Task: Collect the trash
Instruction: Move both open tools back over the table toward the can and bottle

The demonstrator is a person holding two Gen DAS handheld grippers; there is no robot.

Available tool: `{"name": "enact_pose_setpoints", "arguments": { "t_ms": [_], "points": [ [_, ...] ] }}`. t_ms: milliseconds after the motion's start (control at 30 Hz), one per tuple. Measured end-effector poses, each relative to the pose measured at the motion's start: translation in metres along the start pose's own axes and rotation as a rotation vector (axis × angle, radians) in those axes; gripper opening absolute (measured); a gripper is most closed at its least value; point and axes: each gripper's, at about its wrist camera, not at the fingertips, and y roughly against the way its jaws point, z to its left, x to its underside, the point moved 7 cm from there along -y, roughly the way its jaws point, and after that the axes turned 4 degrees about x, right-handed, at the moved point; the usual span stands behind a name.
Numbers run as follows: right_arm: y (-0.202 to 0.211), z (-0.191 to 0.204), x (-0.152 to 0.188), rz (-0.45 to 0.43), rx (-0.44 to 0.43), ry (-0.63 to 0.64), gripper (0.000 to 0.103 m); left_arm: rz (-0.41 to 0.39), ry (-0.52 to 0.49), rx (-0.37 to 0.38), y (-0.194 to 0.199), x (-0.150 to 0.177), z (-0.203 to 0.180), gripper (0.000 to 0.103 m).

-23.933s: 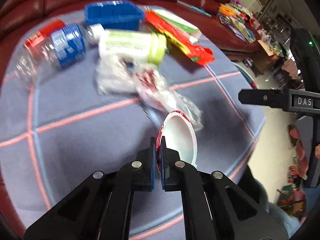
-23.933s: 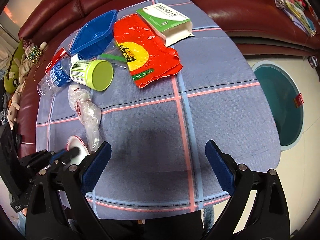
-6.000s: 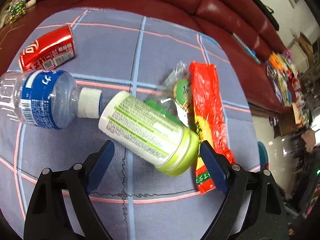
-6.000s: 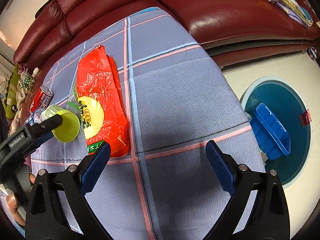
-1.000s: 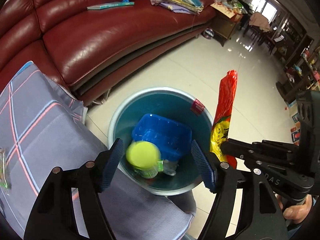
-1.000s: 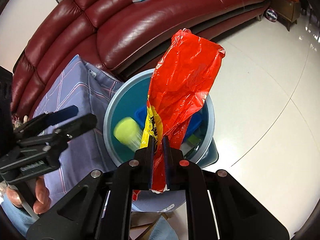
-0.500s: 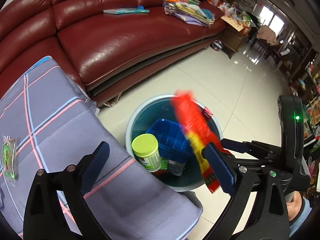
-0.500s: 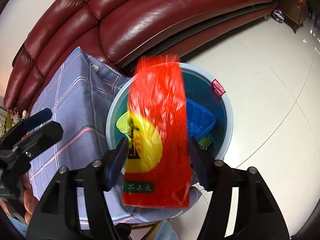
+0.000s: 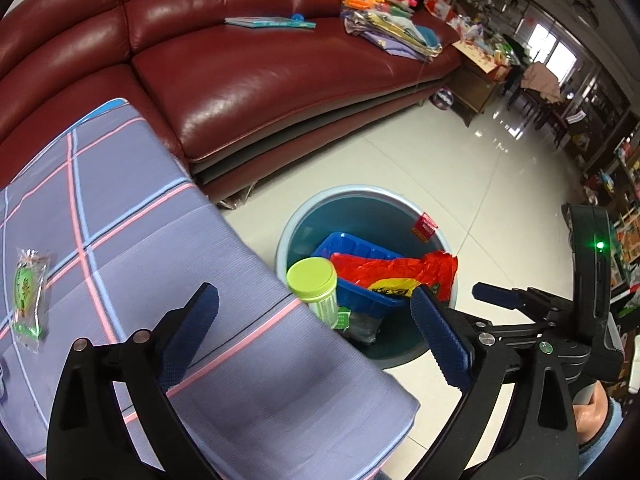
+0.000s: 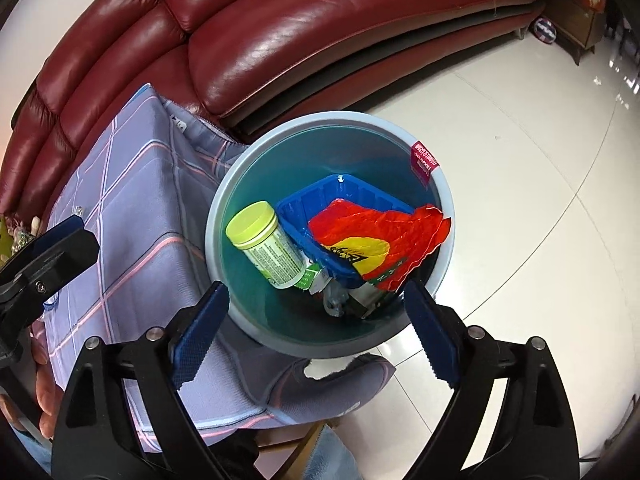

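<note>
A teal bin stands on the floor beside the table. In it lie a blue tray, a green-lidded jar and a red and yellow snack bag draped over the tray. My right gripper hovers above the bin, its jaws opening with nothing between them. My left gripper is open and empty above the table's corner, next to the bin. A small green wrapper lies on the tablecloth at the far left.
A dark red leather sofa curves behind the table and bin, with a book and piled clutter on it. White tiled floor spreads to the right of the bin. A hand holds the left gripper's handle.
The right gripper's jaws opened and the red bag fell from them into the bin. The jar dropped in too. The left gripper drew back over the table's corner.
</note>
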Motion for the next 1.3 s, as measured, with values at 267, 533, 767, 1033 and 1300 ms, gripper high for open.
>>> {"name": "enact_pose_setpoints", "arguments": {
  "t_ms": [267, 533, 767, 1033, 1300],
  "points": [
    [0.016, 0.04, 0.003, -0.019, -0.012, 0.049, 0.085, -0.039, 0.041, -0.031, 0.034, 0.014, 0.03, 0.097],
    [0.025, 0.114, 0.01, -0.032, -0.046, 0.152, 0.087, -0.09, 0.118, -0.101, 0.088, 0.042, 0.093, 0.097],
    [0.027, 0.187, 0.023, -0.03, -0.083, 0.255, 0.087, -0.122, 0.198, -0.177, 0.136, 0.074, 0.159, 0.097],
    [0.023, 0.286, 0.055, 0.009, -0.108, 0.412, 0.087, -0.164, 0.294, -0.268, 0.196, 0.116, 0.244, 0.097],
    [0.003, 0.372, 0.091, 0.068, -0.11, 0.562, 0.087, -0.183, 0.385, -0.402, 0.254, 0.162, 0.349, 0.097]
  ]
}}
